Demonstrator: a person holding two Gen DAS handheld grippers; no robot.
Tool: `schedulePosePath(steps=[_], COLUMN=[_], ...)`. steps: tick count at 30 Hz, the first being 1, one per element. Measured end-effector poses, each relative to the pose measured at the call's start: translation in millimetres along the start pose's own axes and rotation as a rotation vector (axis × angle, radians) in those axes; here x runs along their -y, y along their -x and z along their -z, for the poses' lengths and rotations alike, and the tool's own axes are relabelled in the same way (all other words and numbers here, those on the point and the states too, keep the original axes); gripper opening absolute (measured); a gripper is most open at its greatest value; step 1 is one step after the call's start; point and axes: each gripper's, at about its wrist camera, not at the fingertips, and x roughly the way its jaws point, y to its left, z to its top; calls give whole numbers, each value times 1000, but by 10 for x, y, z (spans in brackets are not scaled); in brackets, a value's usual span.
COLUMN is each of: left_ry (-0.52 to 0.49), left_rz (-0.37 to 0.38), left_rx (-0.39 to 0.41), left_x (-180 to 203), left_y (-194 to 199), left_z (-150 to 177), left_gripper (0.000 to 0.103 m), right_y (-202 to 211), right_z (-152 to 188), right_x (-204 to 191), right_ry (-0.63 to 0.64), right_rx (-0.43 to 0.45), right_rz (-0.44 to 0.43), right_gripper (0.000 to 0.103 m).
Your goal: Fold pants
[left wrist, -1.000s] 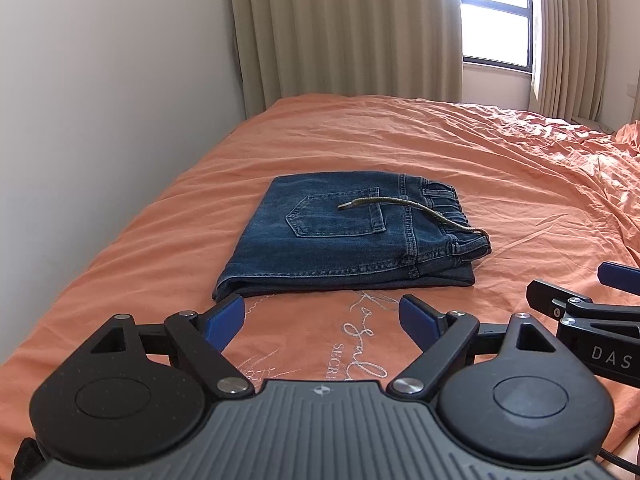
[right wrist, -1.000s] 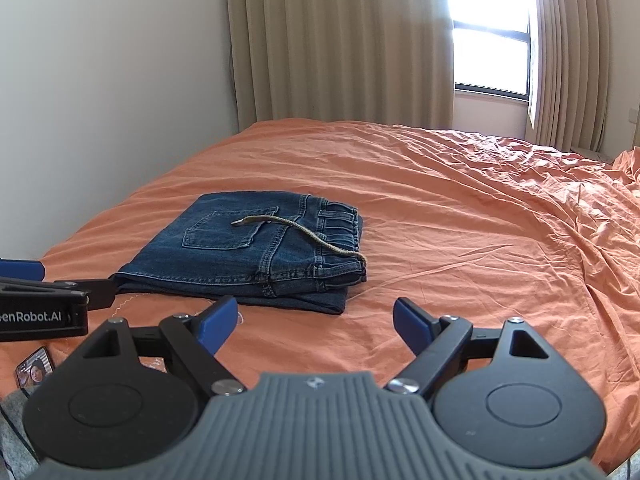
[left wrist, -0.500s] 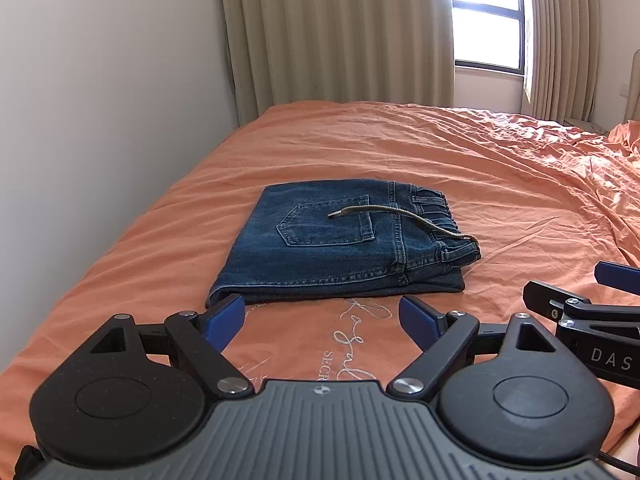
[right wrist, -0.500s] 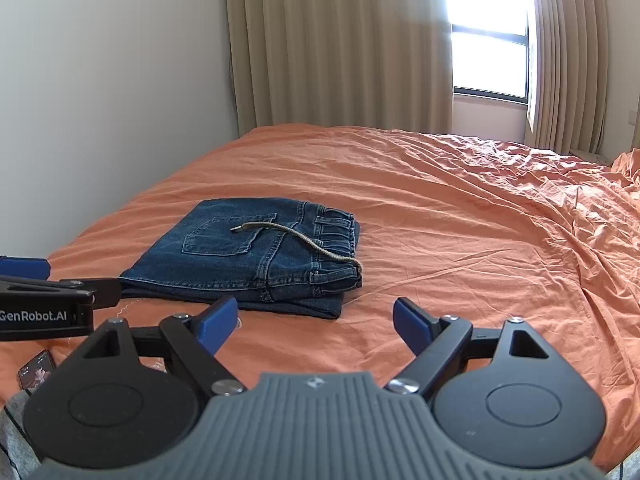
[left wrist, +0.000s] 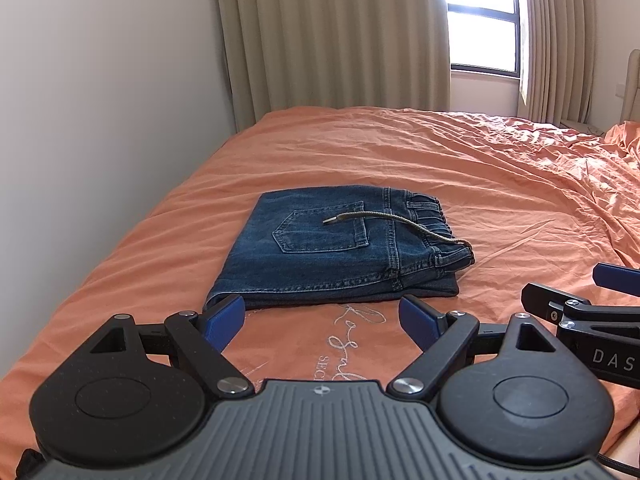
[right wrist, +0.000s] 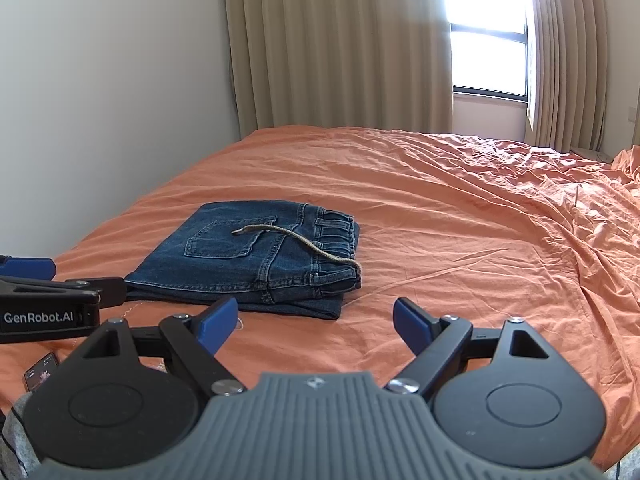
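The jeans [left wrist: 340, 248] are seen lying on the bed [left wrist: 500, 184] as a flat folded stack, back pocket up, with the drawstring [left wrist: 396, 222] draped loose across the top. So the folding looks pretty much done, going by how they lie.

The stack sits straight ahead of the left tongs [left wrist: 322, 316], just past the tips, with its long axis running left-right and the waistband at the right end. From the right tongs [right wrist: 316, 316] it is found ahead and off to the left, so the left side is judged nearer for any last touch.

Both tongs are spread wide with nothing gripped, held clear of the denim. If the cord gets tucked, the waistband end is where it would be reached.
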Motion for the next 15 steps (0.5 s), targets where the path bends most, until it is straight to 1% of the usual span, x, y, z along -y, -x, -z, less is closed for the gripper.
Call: schedulePosePath(steps=[15], left_ry=[-4], left_rz=[-1], left_rx=[6], left_x=[36], left_y=[38], left_z=[-12], left_gripper=[101], right_y=[75], right_z=[-19], right_x=[-2], right_ry=[1], right_rx=[14], right_rz=[2], right_gripper=[81])
